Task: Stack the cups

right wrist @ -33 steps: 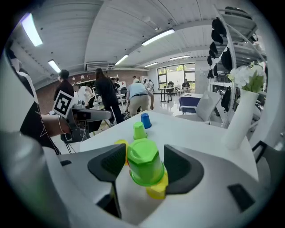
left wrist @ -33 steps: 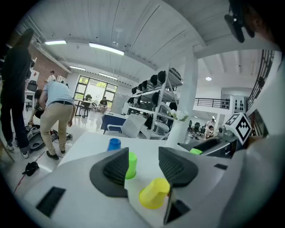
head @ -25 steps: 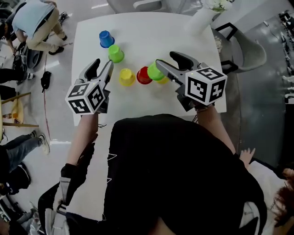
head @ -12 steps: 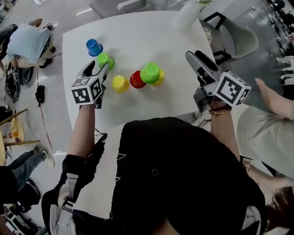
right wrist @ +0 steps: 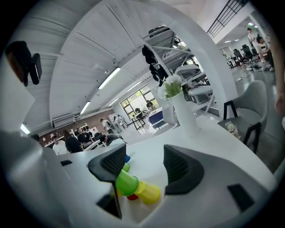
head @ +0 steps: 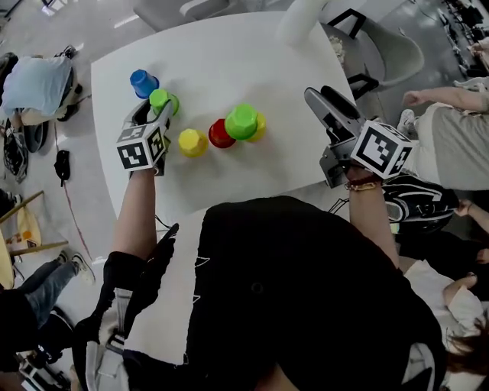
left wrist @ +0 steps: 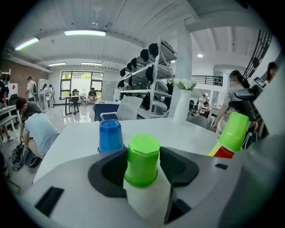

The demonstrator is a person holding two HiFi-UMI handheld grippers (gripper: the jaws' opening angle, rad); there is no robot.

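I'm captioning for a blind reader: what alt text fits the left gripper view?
An upturned green cup stands between the jaws of the left claw, which have just been closing; grip unclear. A blue cup stands behind it on the white table; a green-topped stack leans at right.

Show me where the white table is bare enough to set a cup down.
Bare: the far stretch between the cup row and the tall white vase; the near strip of white table before the person; the gap between the green-over-yellow cup stack and the right gripper. Crowded: blue plastic cup, lone green cup, yellow cup, red cup.
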